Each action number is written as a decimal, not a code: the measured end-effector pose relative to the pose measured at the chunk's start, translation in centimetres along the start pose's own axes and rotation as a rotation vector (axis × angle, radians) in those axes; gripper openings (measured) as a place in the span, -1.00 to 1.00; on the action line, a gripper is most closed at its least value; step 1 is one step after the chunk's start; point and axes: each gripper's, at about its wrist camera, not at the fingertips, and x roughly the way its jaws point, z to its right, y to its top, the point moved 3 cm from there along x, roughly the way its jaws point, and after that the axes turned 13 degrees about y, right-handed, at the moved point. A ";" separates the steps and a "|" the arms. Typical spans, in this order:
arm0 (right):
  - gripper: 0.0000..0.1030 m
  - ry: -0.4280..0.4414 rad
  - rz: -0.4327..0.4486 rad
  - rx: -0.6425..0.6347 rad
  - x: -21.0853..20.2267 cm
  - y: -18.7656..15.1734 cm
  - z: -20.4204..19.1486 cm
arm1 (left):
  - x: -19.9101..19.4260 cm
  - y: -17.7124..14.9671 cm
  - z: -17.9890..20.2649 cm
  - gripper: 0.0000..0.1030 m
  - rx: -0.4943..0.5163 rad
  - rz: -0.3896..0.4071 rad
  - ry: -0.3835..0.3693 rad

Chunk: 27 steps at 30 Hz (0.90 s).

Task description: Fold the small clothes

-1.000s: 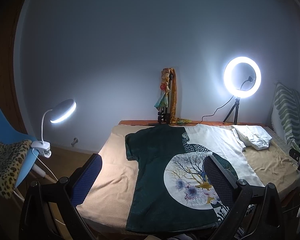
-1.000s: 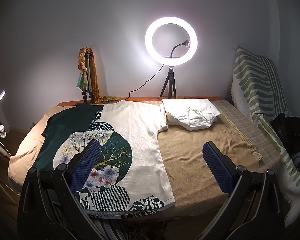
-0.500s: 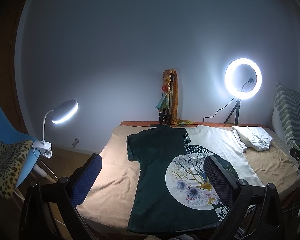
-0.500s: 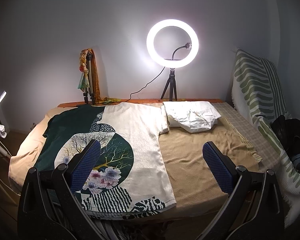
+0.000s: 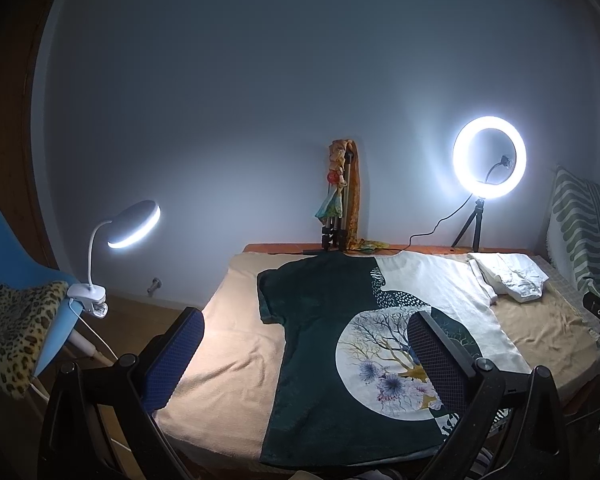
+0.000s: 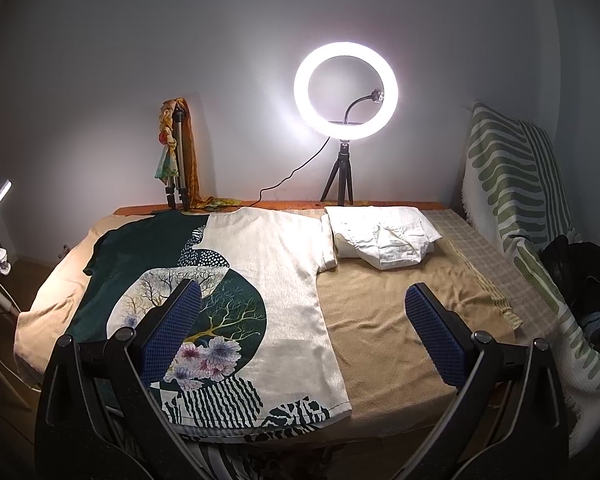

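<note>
T-shirt [image 6: 268, 280] spread flat on table [image 6: 400, 320], hem at near edge, green half toward 9 o'clock. Risks: hem hanging over near edge, prone to slide off if tugged; slick fabric prone to bunch under one-sided pull. Striped blanket [image 6: 512, 200] at 3 o'clock. Folded white garment [image 6: 384, 240] touching right sleeve, at 1 o'clock, obstructing fold. Ring light [image 6: 346, 90] at 12 o'clock. Left gripper [image 5: 306, 354], right gripper [image 6: 302, 330]: wide apart, empty, above table.

Home bedroom set up for filming: a bed [image 6: 400, 320] under a tan blanket against a plain wall, lit ring light [image 6: 346, 89] on a small tripod, and a clip-on desk lamp [image 5: 130, 228]. Blue chair [image 5: 8, 248] with leopard-print cloth [image 5: 16, 328]; striped throw [image 6: 516, 184] draped at the right.
</note>
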 end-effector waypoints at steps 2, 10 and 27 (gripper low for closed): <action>1.00 -0.006 -0.001 -0.008 0.3 0.3 0.1 | 0.2 0.0 0.0 0.99 0.004 0.003 0.000; 1.00 -0.023 0.008 -0.043 2.0 1.4 0.4 | 1.6 0.1 0.3 0.99 0.010 0.025 0.008; 1.00 0.044 0.027 -0.049 5.3 4.5 0.4 | 10.3 1.9 -4.2 0.97 -0.068 -0.050 -0.034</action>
